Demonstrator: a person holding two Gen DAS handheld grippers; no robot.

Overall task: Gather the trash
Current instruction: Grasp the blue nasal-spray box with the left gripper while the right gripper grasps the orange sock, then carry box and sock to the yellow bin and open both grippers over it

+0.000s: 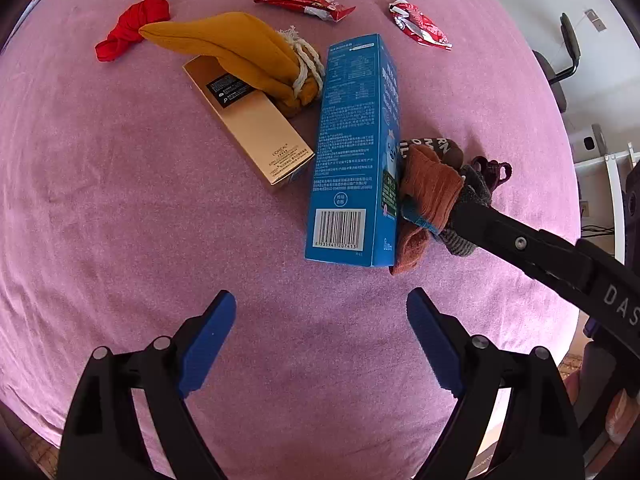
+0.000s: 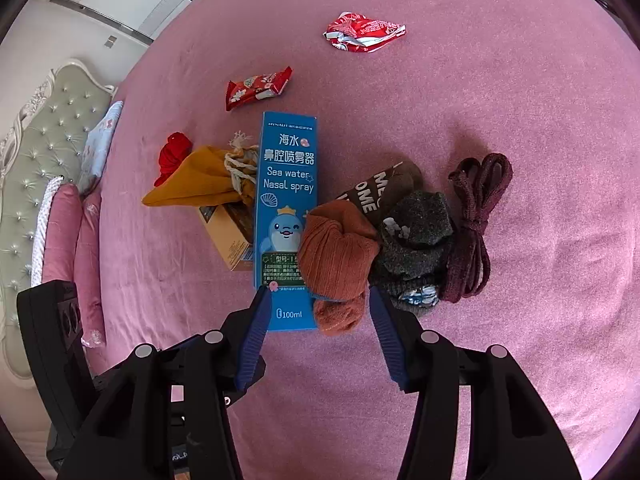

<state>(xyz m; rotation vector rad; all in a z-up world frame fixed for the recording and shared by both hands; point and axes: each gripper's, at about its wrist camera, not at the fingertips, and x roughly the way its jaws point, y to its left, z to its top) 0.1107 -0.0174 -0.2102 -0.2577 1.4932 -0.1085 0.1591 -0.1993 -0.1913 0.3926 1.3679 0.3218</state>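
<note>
A blue nasal-spray box (image 1: 352, 152) (image 2: 286, 200) lies on the pink bed, beside a gold box (image 1: 248, 120) (image 2: 232, 240). Two red snack wrappers (image 1: 300, 0) (image 1: 420, 24) lie farther off. My left gripper (image 1: 320, 300) hangs open above bare bedding, just short of the blue box's barcode end. My right gripper (image 2: 318, 300) stands with its jaws partly apart around the box's near end and an orange sock (image 2: 336, 248) (image 1: 428, 192). I cannot see whether its pads press on either. In the left wrist view its finger reaches in from the right.
A mustard sock bundle tied with cord (image 1: 232, 44), a red cloth (image 1: 128, 28), grey and brown socks (image 2: 416, 236) and a maroon lace (image 2: 476, 220) lie around the boxes. The padded headboard (image 2: 40, 140) and pillows (image 2: 64, 232) are on the left. A chair (image 1: 568, 52) stands past the bed's edge.
</note>
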